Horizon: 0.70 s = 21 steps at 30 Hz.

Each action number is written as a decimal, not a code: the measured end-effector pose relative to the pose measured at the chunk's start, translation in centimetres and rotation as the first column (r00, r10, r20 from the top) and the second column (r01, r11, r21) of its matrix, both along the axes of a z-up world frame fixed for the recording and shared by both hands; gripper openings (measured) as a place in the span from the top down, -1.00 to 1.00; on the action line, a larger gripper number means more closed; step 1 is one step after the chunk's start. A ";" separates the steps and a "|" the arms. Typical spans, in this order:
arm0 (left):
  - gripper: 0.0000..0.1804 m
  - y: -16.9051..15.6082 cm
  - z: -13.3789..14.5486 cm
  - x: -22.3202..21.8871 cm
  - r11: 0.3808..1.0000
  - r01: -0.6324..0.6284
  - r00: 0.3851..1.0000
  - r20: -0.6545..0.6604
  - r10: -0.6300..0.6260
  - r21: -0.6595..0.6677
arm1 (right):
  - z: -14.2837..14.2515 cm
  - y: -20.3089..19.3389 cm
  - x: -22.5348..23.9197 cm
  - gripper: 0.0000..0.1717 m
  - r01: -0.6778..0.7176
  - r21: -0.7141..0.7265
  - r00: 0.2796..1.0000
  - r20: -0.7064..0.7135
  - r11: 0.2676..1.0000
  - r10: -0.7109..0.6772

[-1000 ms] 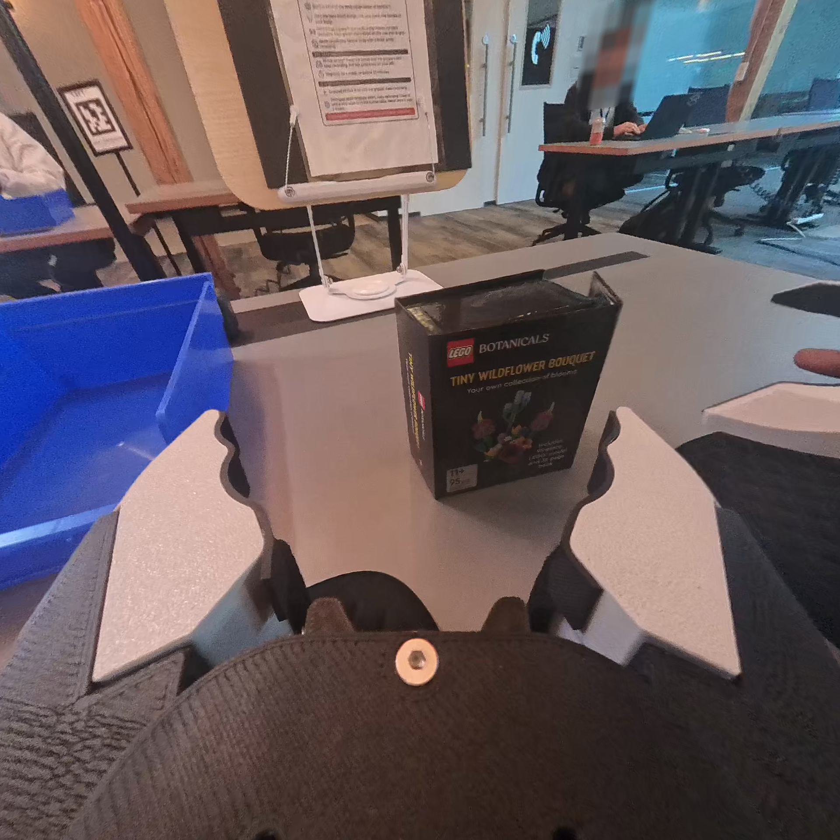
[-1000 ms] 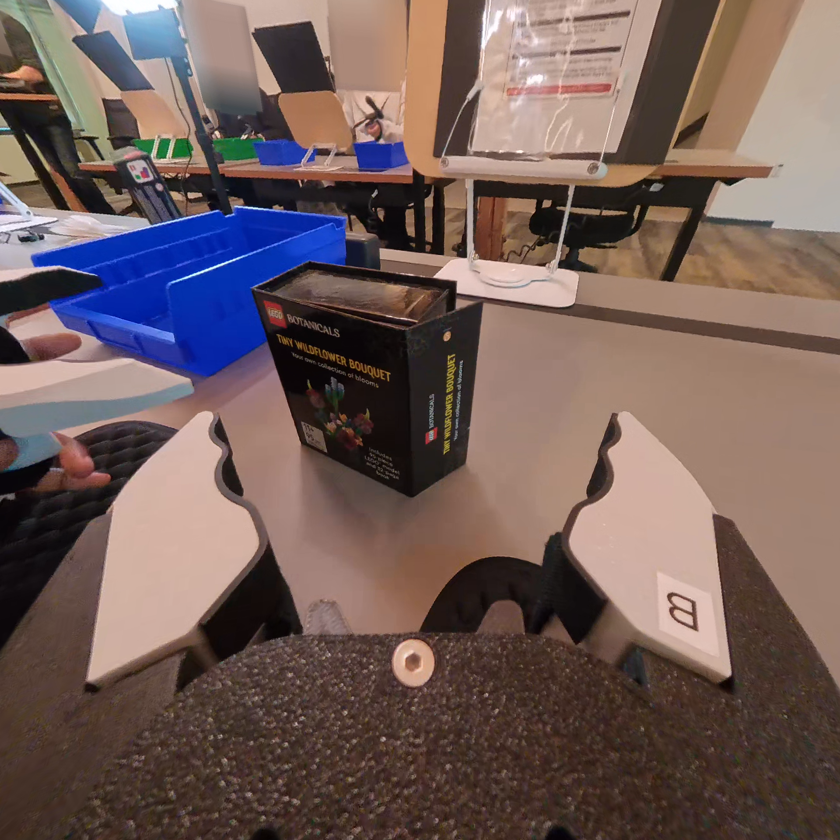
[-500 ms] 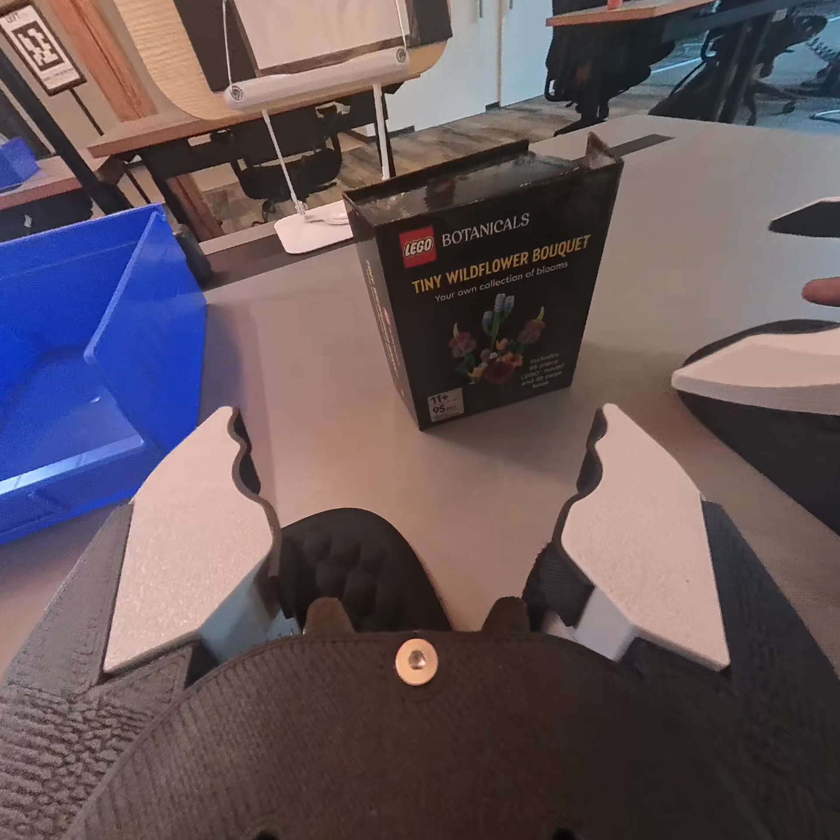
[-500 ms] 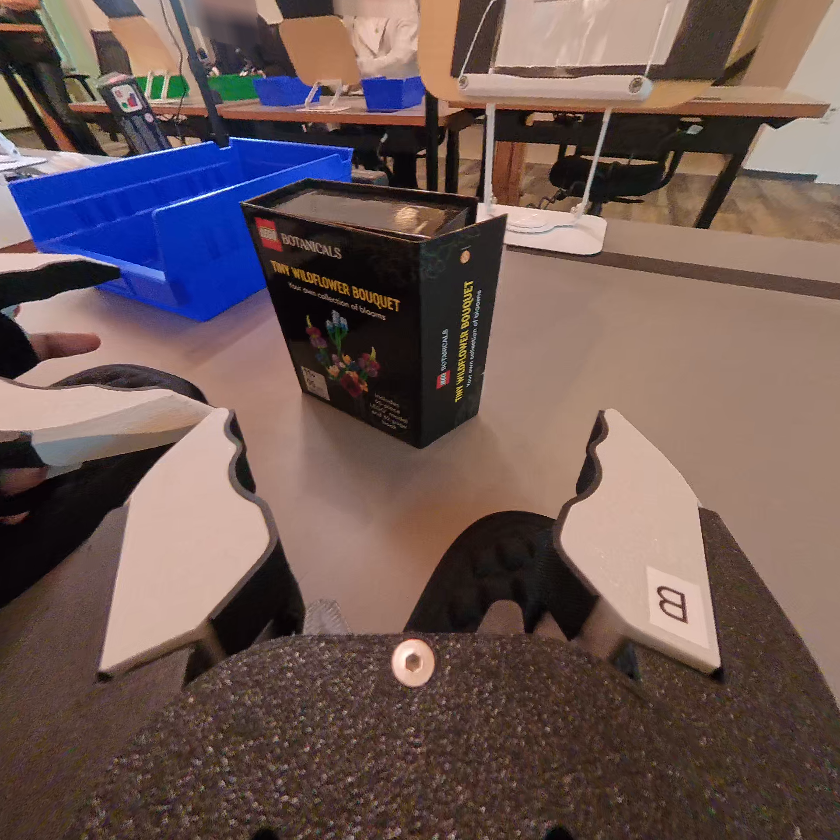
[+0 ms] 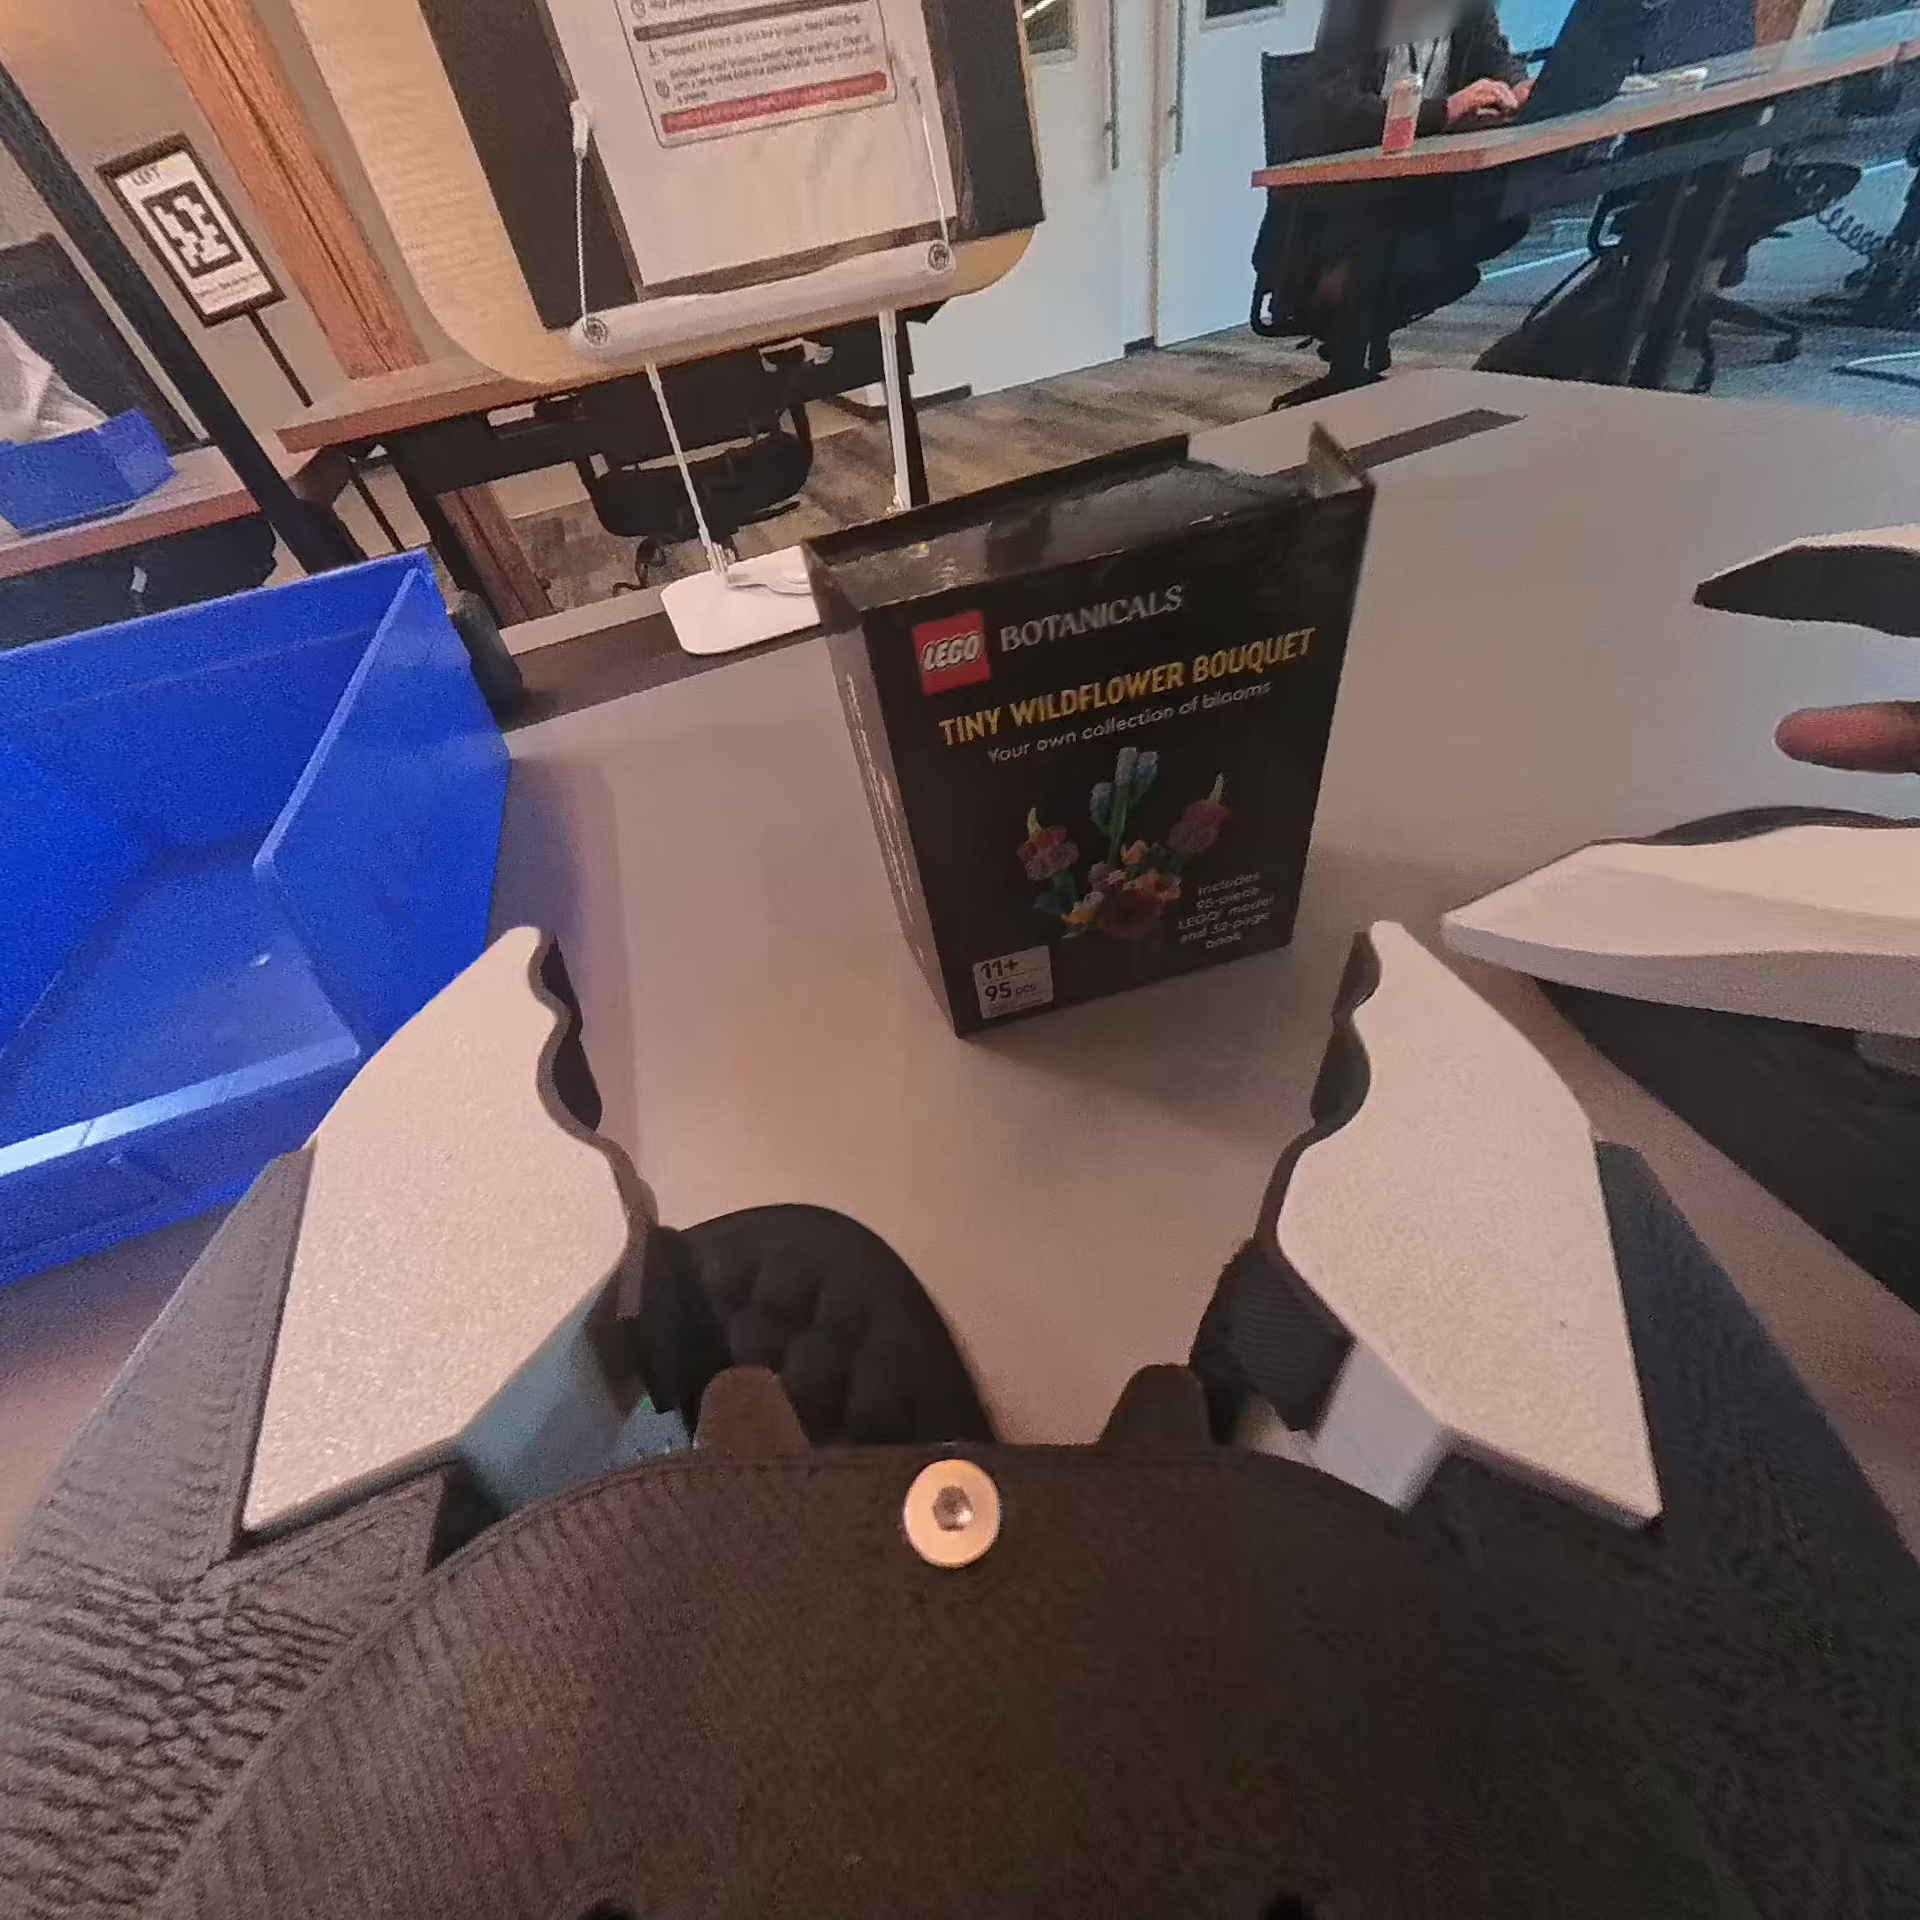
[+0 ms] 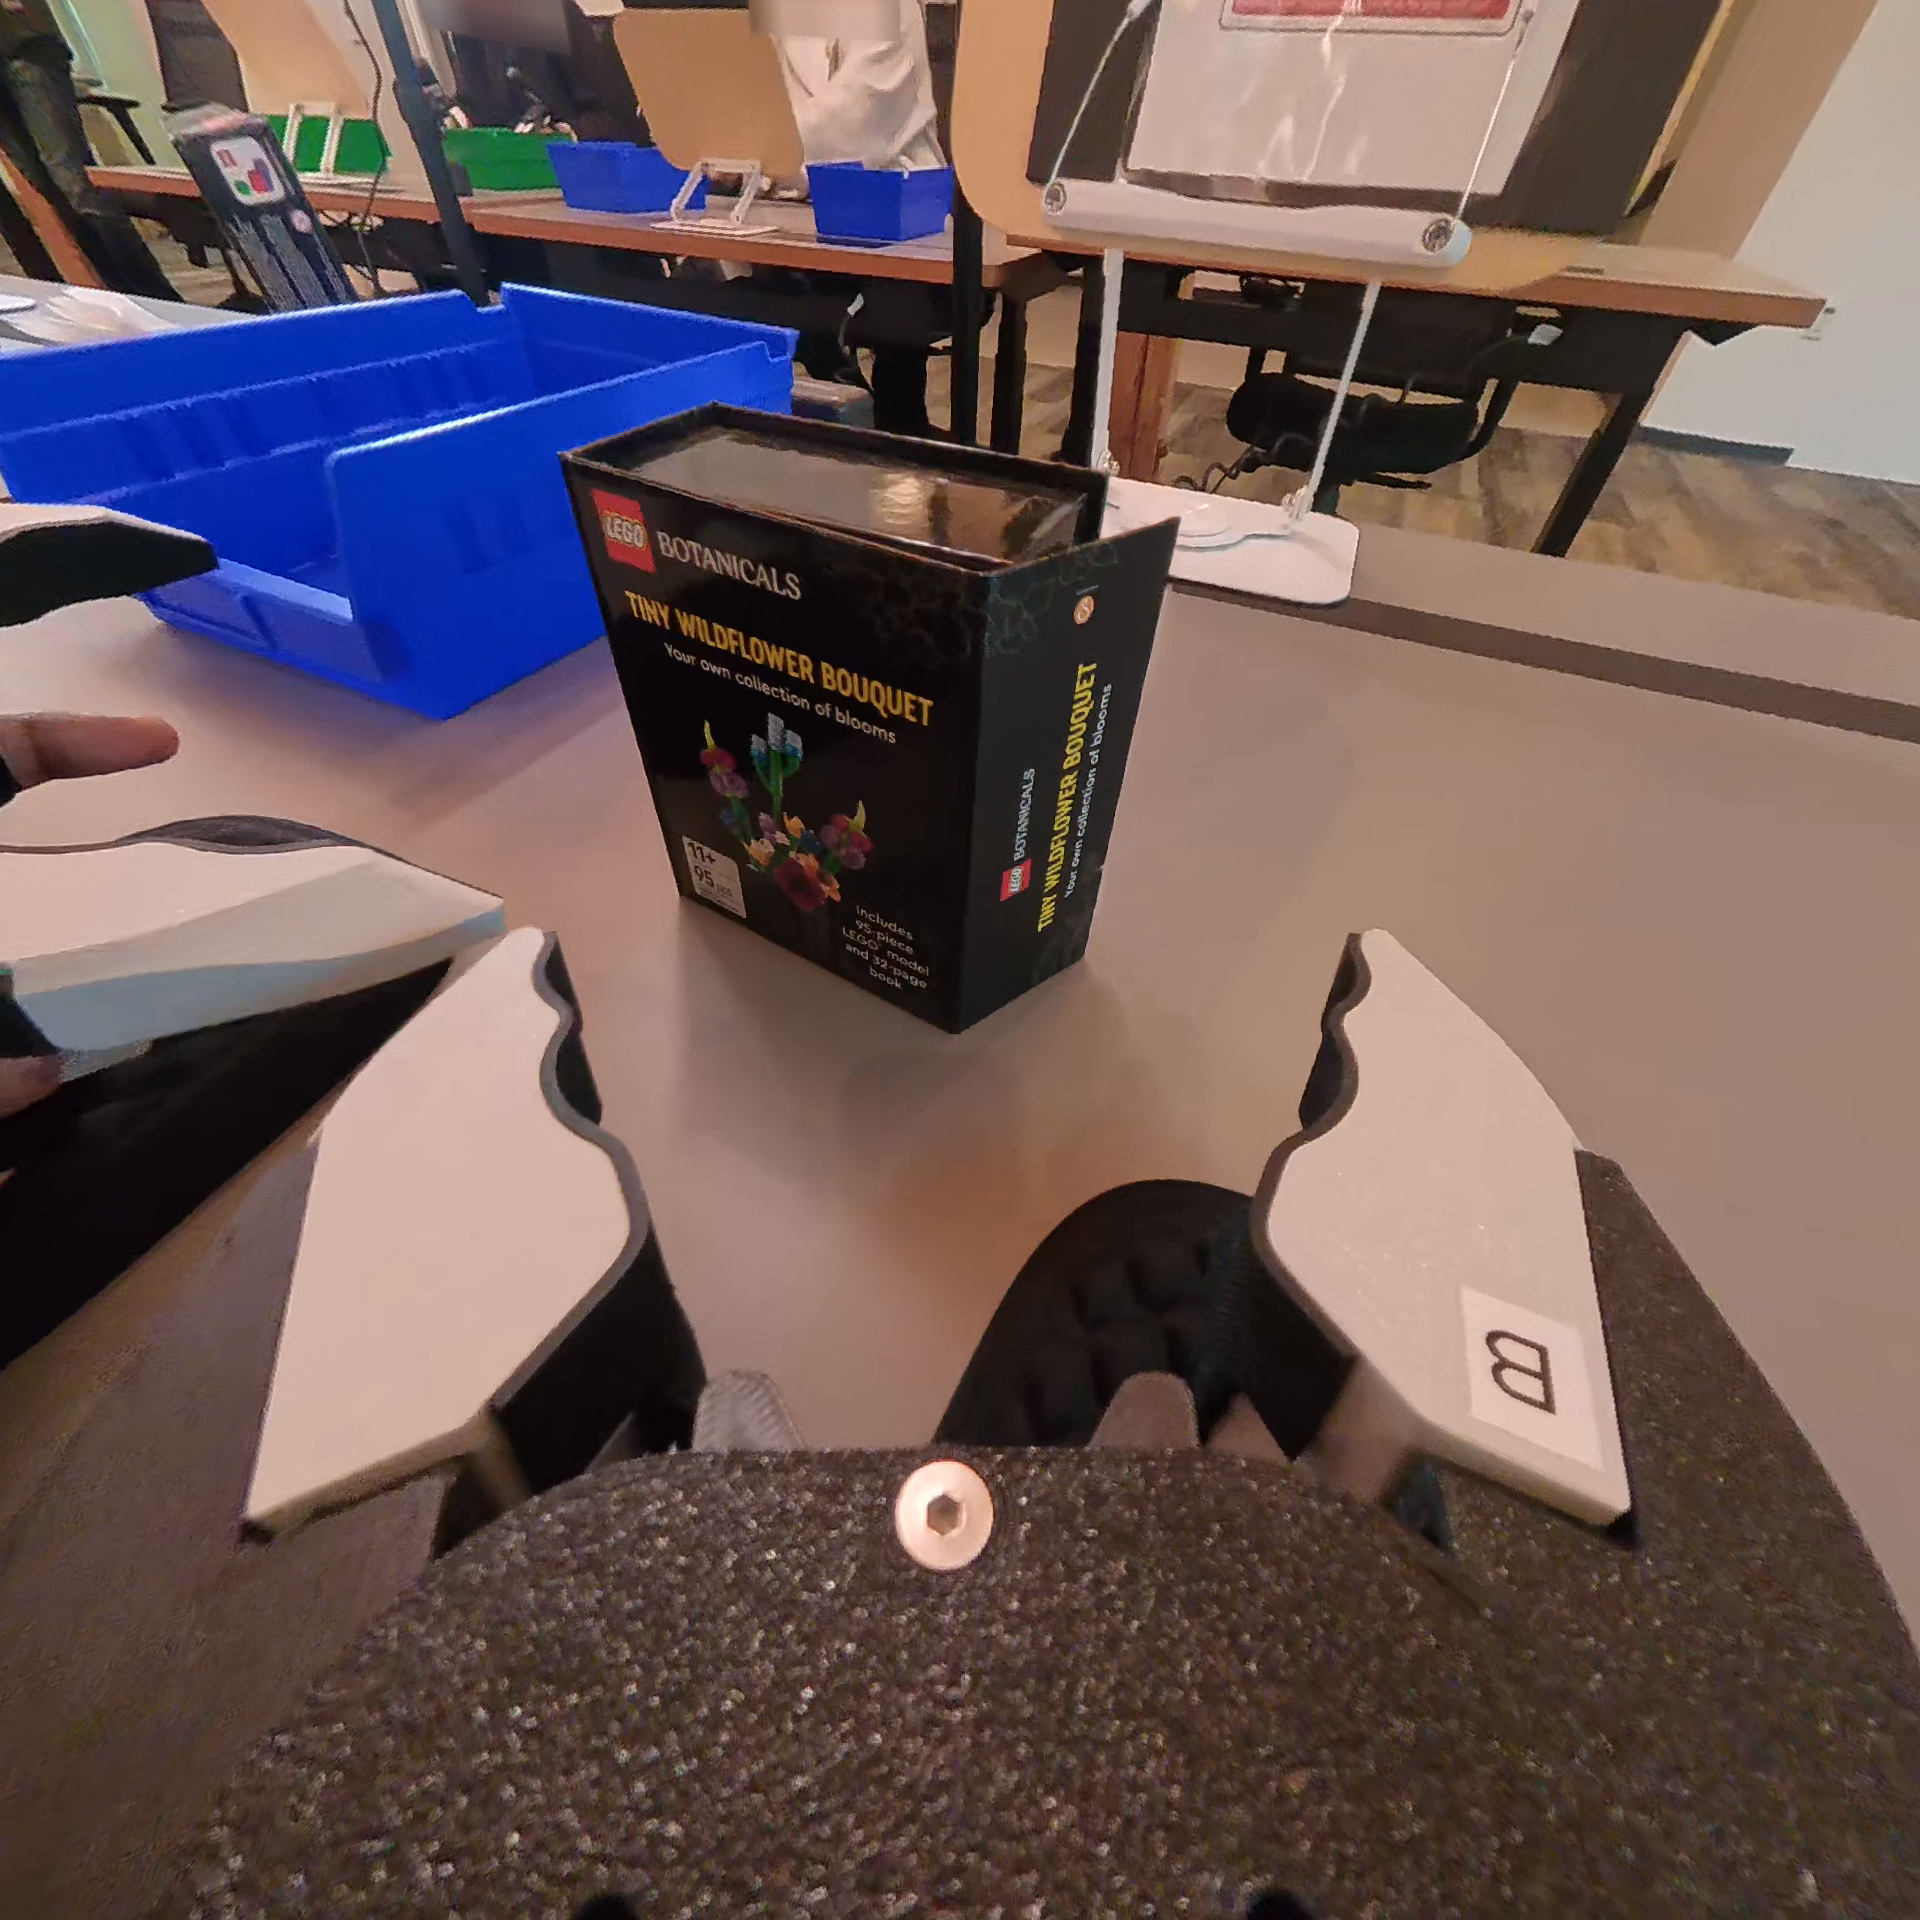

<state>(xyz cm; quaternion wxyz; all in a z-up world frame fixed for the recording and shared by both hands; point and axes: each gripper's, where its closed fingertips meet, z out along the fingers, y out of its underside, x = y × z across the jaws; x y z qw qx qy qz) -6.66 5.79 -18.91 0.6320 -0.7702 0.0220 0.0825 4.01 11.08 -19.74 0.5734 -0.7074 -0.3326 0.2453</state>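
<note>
Grey table (image 5: 1558,499), upright black printed flower box (image 5: 1101,769), blue bin (image 5: 208,810)

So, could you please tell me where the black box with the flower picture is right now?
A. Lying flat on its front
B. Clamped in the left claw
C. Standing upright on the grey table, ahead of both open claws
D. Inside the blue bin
C: the black box stands upright on the grey table, ahead of the open left claw and right claw, beside the blue bin.

The blue bin (image 5: 208,883) runs off the left edge; the right gripper (image 5: 1714,935) is cut by the right edge; the box (image 6: 862,727) hides its own back
</note>
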 end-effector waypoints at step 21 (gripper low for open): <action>-0.31 6.9 -1.3 -2.0 0.866 0.485 0.874 0.017 -0.486 -0.119 | -2.5 4.8 -3.3 -0.41 -0.416 -0.176 0.880 0.167 0.892 0.444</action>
